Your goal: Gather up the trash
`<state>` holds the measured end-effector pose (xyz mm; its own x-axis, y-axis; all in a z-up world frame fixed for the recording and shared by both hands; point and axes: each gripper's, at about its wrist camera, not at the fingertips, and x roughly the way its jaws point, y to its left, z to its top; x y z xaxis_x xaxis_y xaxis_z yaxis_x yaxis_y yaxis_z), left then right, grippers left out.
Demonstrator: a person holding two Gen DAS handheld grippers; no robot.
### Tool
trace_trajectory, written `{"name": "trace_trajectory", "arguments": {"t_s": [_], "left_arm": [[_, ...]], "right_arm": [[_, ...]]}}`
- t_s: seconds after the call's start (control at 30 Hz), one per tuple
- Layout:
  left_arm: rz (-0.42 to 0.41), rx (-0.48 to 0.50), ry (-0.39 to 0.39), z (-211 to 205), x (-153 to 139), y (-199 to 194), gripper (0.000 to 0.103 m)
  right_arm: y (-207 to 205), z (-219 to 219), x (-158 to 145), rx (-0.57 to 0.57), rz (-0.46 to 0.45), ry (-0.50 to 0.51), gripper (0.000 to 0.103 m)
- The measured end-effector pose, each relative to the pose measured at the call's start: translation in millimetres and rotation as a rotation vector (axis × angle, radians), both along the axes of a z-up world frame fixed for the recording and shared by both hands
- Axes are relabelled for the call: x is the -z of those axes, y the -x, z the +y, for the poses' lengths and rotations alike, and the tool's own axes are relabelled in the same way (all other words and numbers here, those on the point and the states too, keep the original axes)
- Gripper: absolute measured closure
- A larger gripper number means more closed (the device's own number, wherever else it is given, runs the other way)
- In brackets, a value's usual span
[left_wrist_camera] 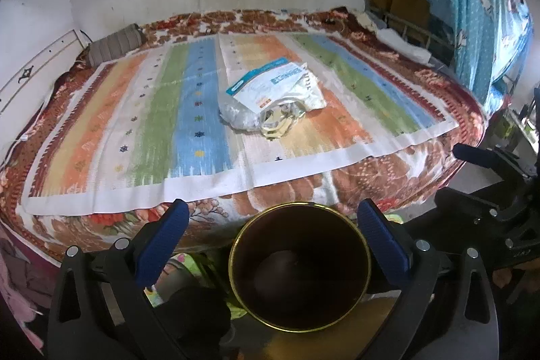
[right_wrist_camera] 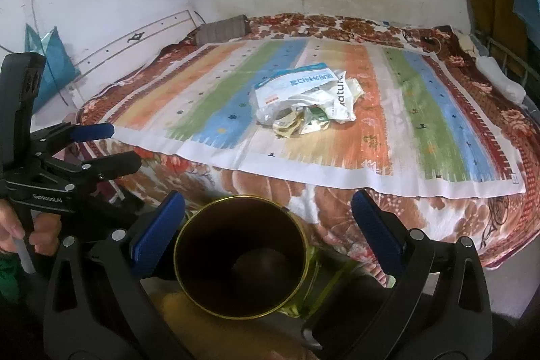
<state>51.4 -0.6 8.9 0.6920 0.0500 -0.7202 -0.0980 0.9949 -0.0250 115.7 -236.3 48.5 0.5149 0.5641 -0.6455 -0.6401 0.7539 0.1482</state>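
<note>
A bed (right_wrist_camera: 337,191) carries a striped mat (right_wrist_camera: 209,90) with crumpled trash (right_wrist_camera: 303,97) on it.

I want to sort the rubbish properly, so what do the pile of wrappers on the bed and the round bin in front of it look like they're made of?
The trash pile looks like thin plastic film and printed pouches: crinkled, glossy, partly see-through. The bin looks hard, maybe metal or plastic, with a shiny gold-coloured rim and a dark smooth inside; the pictures don't settle which.
</note>
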Motion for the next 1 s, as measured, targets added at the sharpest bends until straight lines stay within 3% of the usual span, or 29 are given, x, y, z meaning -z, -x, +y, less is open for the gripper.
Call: {"name": "trace_trajectory", "arguments": {"t_s": [0.13, 0.23, 0.53, 0.8, 1.0], "left_arm": [[0.01, 0.0, -0.142, -3, -1, -17, 0.006], [0.033, 0.01, -0.181, -3, -1, -31, 0.006], [0.047, 0.066, -0.242, -4, -3, -65, 0.006], [0.078, 0.048, -0.286, 8, 5, -99, 0.006], [0.032, 0.078, -0.29, 14, 7, -122, 0.006]], "right_arm": [[-13, 8, -4, -0.014, -0.01, 0.038, 0.009], [-21, 11, -6, -0.021, -0.004, 0.052, 0.009], [-63, 24, -15, -0.018, 0.003, 0.103, 0.009], [-93, 43, -12, -0.012, 0.034, 0.14, 0.009], [-123, 48, -5, 0.027, 0.09, 0.131, 0.009]]}}
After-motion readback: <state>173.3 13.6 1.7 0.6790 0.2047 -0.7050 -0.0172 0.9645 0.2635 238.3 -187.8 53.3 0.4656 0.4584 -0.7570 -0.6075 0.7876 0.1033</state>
